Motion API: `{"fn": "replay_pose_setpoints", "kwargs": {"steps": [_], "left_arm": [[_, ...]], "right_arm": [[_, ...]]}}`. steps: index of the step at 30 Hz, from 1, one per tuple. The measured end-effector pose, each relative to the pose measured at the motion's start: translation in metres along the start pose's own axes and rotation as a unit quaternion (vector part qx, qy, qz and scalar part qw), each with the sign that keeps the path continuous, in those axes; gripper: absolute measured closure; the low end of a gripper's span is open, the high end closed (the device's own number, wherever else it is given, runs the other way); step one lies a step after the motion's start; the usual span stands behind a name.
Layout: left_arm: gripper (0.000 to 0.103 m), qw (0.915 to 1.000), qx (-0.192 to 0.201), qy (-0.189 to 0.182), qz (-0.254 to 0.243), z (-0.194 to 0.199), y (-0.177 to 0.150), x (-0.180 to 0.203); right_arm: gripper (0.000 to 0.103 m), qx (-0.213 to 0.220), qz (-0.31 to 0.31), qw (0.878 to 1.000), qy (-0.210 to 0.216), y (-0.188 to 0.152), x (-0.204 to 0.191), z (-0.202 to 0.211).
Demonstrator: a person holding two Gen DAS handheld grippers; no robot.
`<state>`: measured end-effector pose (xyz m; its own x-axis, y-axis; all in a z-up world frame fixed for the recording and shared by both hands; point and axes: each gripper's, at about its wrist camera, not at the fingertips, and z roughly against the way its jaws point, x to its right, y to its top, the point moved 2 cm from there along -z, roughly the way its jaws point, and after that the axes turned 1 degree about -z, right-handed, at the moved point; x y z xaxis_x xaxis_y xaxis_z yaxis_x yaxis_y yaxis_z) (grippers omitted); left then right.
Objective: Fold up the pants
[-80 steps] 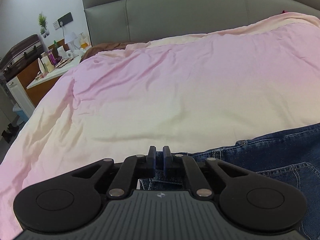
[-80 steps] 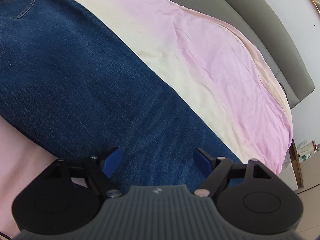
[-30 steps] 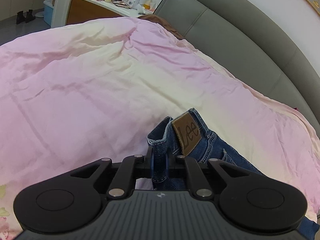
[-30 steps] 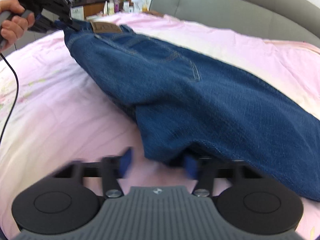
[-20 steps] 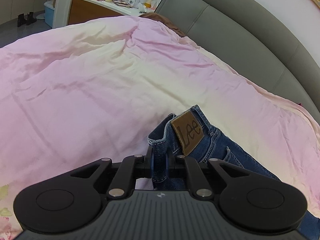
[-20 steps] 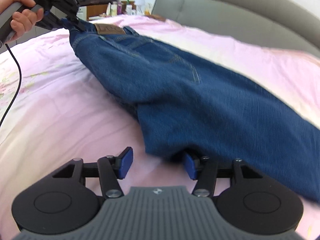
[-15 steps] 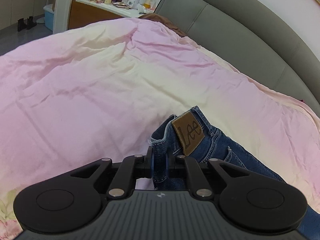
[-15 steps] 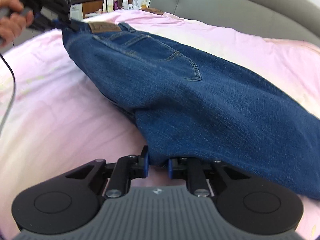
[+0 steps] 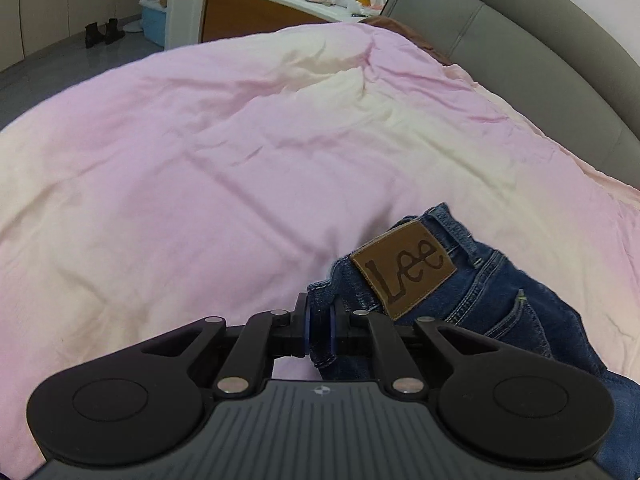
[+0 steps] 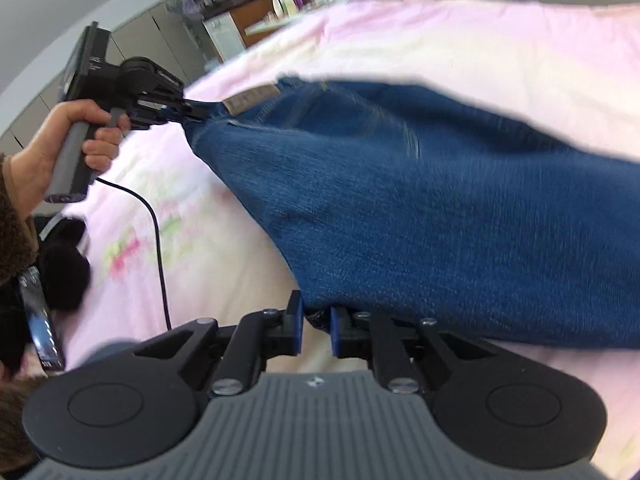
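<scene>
Right gripper [image 10: 315,326] pinches jeans [image 10: 440,208] edge, left gripper [image 10: 196,114] in a hand [image 10: 68,136] clamps the waistband, denim stretched over pink duvet [image 10: 480,40].

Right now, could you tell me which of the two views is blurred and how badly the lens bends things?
Right wrist view: motion blur smears the jeans and the floral bedding; only the right gripper stays sharp. Left wrist view: crisp, the leather patch legible. Both views: fisheye, dark corners; the headboard curves.
</scene>
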<state>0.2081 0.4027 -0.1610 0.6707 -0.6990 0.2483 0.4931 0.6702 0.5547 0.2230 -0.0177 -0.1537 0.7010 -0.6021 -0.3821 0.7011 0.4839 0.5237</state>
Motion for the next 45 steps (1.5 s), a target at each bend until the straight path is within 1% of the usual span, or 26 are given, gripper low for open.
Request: {"fn": "replay_pose_setpoints", "kwargs": {"steps": [2, 4, 5, 6, 7, 8, 9, 10, 12, 13, 14, 16, 18, 20, 23, 26, 27, 30, 32, 36, 37, 38, 39, 41, 43, 45], "left_arm": [[0.093, 0.9999, -0.013, 0.008, 0.005, -0.015, -0.008, -0.002], [0.09, 0.9997, -0.022, 0.01, -0.012, -0.02, -0.009, 0.0], [0.083, 0.9991, -0.03, 0.012, -0.026, -0.02, -0.008, 0.0], [0.08, 0.9984, -0.036, 0.012, -0.043, -0.016, -0.006, 0.001], [0.072, 0.9977, -0.037, 0.013, -0.055, -0.012, -0.003, 0.001], [0.068, 0.9969, -0.035, 0.012, -0.069, -0.004, 0.0, 0.0], [0.067, 0.9961, -0.03, 0.011, -0.082, 0.003, 0.004, -0.001], [0.063, 0.9955, -0.023, 0.007, -0.092, 0.011, 0.008, -0.001], [0.046, 0.995, -0.005, -0.021, -0.098, 0.024, 0.019, 0.0], [0.035, 0.9943, -0.001, -0.037, -0.1, 0.028, 0.024, 0.003], [0.031, 0.9926, 0.0, -0.054, -0.109, 0.028, 0.031, 0.009], [0.029, 0.9887, -0.001, -0.072, -0.131, 0.024, 0.04, 0.025], [0.02, 0.9832, -0.005, -0.091, -0.158, 0.01, 0.05, 0.046], [0.018, 0.9821, -0.007, -0.099, -0.16, -0.006, 0.058, 0.059], [0.018, 0.9818, -0.034, -0.124, -0.14, -0.043, 0.067, 0.071], [0.016, 0.9807, -0.051, -0.117, -0.148, -0.077, 0.068, 0.078], [0.015, 0.9791, -0.065, -0.113, -0.156, -0.087, 0.067, 0.08], [0.014, 0.9681, -0.124, -0.133, -0.173, -0.115, 0.055, 0.08], [0.012, 0.9631, -0.121, -0.126, -0.205, -0.123, 0.043, 0.084], [0.014, 0.957, -0.109, -0.111, -0.245, -0.129, 0.032, 0.094], [0.018, 0.955, -0.102, -0.105, -0.258, -0.128, 0.029, 0.098], [0.03, 0.9527, -0.094, -0.107, -0.269, -0.125, 0.026, 0.102], [0.031, 0.9512, -0.083, -0.103, -0.279, -0.121, 0.024, 0.106], [0.048, 0.9492, -0.064, -0.092, -0.294, -0.112, 0.02, 0.111], [0.068, 0.953, -0.047, -0.095, -0.284, -0.099, 0.021, 0.111], [0.078, 0.9591, -0.014, -0.09, -0.268, -0.075, 0.023, 0.111]], "right_arm": [[0.095, -0.009, -0.013, 1.0, -0.002, -0.007, 0.007, -0.009], [0.094, -0.029, -0.035, 0.999, -0.004, -0.012, 0.016, -0.018], [0.092, -0.036, -0.046, 0.998, -0.004, -0.015, 0.02, -0.018], [0.091, -0.042, -0.049, 0.998, -0.004, -0.019, 0.022, -0.015], [0.088, -0.049, -0.045, 0.998, -0.009, -0.021, 0.023, -0.011], [0.085, -0.049, -0.035, 0.998, -0.021, -0.026, 0.026, -0.002], [0.083, -0.047, -0.025, 0.998, -0.03, -0.03, 0.027, 0.009], [0.076, -0.045, -0.019, 0.998, -0.037, -0.031, 0.034, 0.017], [0.072, -0.037, -0.018, 0.997, -0.059, -0.032, 0.048, 0.036], [0.071, -0.034, -0.02, 0.997, -0.072, -0.032, 0.057, 0.046], [0.07, -0.031, -0.023, 0.996, -0.086, -0.035, 0.066, 0.056], [0.069, -0.024, -0.035, 0.993, -0.114, -0.035, 0.088, 0.073], [0.069, -0.017, -0.05, 0.989, -0.142, -0.031, 0.11, 0.09], [0.067, -0.005, -0.062, 0.984, -0.167, -0.029, 0.13, 0.107], [0.065, 0.011, -0.071, 0.977, -0.201, -0.019, 0.153, 0.122], [0.062, 0.016, -0.068, 0.974, -0.217, -0.009, 0.164, 0.127], [0.062, 0.015, -0.065, 0.973, -0.223, -0.006, 0.17, 0.126], [0.062, 0.012, -0.058, 0.969, -0.241, 0.004, 0.18, 0.119], [0.062, 0.014, -0.06, 0.966, -0.249, 0.009, 0.186, 0.115], [0.062, 0.019, -0.064, 0.967, -0.245, 0.02, 0.187, 0.099], [0.062, 0.02, -0.061, 0.968, -0.243, 0.021, 0.187, 0.095], [0.062, 0.021, -0.057, 0.969, -0.241, 0.023, 0.186, 0.092], [0.062, 0.023, -0.052, 0.969, -0.24, 0.025, 0.184, 0.089], [0.062, 0.025, -0.042, 0.969, -0.24, 0.026, 0.18, 0.085], [0.062, 0.027, -0.035, 0.969, -0.243, 0.025, 0.177, 0.084], [0.062, 0.026, -0.031, 0.968, -0.248, 0.022, 0.177, 0.086]]}}
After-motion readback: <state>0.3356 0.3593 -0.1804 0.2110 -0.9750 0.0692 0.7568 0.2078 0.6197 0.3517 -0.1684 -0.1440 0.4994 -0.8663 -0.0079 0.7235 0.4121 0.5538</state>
